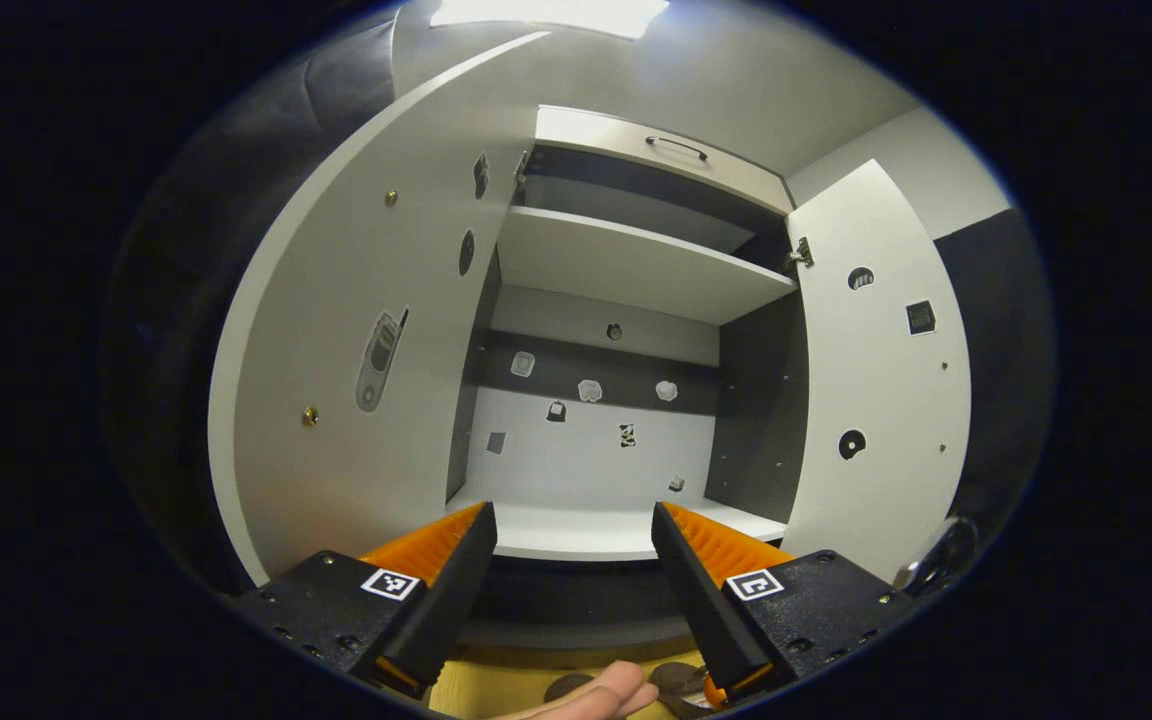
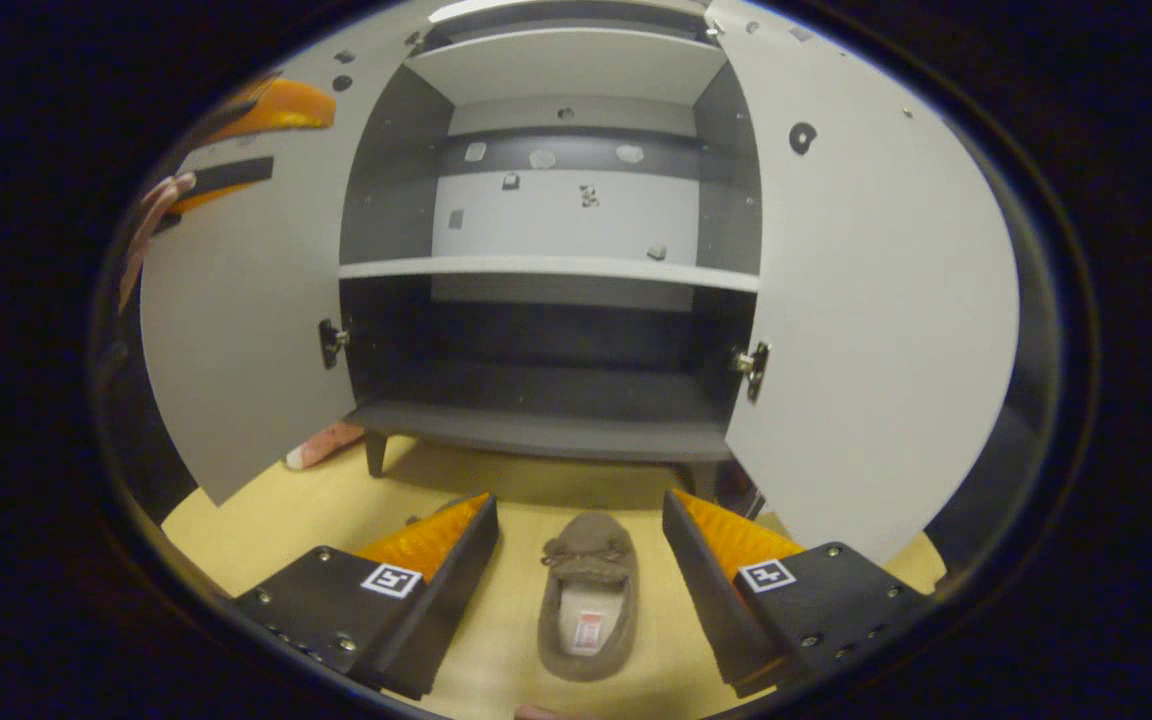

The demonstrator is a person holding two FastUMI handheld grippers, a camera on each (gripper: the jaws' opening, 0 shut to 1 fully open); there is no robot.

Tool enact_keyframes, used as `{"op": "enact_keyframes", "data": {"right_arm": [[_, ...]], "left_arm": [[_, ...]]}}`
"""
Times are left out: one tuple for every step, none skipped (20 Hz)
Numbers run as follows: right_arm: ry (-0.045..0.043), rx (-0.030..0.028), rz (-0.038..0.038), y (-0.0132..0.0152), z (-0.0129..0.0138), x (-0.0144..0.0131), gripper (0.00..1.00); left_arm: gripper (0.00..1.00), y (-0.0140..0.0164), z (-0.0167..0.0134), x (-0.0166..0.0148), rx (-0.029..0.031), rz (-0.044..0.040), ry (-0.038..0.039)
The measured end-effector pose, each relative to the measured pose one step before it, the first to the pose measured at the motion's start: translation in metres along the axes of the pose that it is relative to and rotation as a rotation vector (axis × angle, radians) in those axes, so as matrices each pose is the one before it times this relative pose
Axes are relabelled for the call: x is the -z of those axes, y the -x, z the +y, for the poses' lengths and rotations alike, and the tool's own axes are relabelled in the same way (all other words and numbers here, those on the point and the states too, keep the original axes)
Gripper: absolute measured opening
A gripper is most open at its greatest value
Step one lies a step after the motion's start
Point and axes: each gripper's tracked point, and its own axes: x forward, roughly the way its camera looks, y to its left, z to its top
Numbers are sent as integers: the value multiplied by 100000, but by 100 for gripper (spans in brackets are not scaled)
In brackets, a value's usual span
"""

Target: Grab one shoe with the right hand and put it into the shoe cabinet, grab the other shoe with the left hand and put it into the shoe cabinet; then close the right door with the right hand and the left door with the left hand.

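A brown moccasin shoe point(image 2: 586, 600) lies on the yellow floor in the right gripper view, toe toward the cabinet. My right gripper point(image 2: 580, 500) is open, a finger on each side of the shoe without touching it. The shoe cabinet point(image 2: 546, 268) stands ahead with both doors swung wide. My left gripper point(image 1: 572, 515) is open and holds nothing, raised in front of the cabinet's middle shelf point(image 1: 586, 535). A small brown shape point(image 1: 678, 678) beside a fingertip point(image 1: 601, 692) shows at the bottom edge; I cannot tell what it is.
The left door point(image 2: 236, 330) and right door point(image 2: 876, 300) flank the opening. The lowest shelf point(image 2: 536, 432) is dark and bare. A pinkish object point(image 2: 324, 446) peeks out under the left door. The left gripper point(image 2: 261, 112) and a hand point(image 2: 151, 225) show beyond that door.
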Motion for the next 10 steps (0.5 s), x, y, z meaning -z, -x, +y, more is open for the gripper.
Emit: {"op": "enact_keyframes", "data": {"right_arm": [[-815,-1360,3531,-469,508,1657,97],[-499,-2050,3375,-508,576,1452,99],[-117,-1763,1804,-359,418,931,99],[-280,299,906,-428,-53,769,97],[-1181,1756,1795,-599,-225,674,97],[-824,516,1941,-533,11,723,100],[-370,-632,2395,-604,230,834,100],[-97,-47,2930,-821,22,624,93],[-31,666,2024,-739,-67,302,90],[-640,1219,1708,-864,-173,121,88]], "left_arm": [[95,-126,-79,341,-262,770,-827],[95,-119,-281,137,434,271,-1254],[96,-135,-652,123,1864,-190,-1588],[95,-118,-853,-34,2435,-674,-1598],[96,-137,-576,305,1766,453,-1124],[95,-44,-545,287,1327,938,-269],[96,-69,-487,306,1288,953,-99],[96,-148,-338,231,957,773,76],[96,-235,-208,224,528,525,-44],[96,-220,-60,181,381,477,-574]]}}
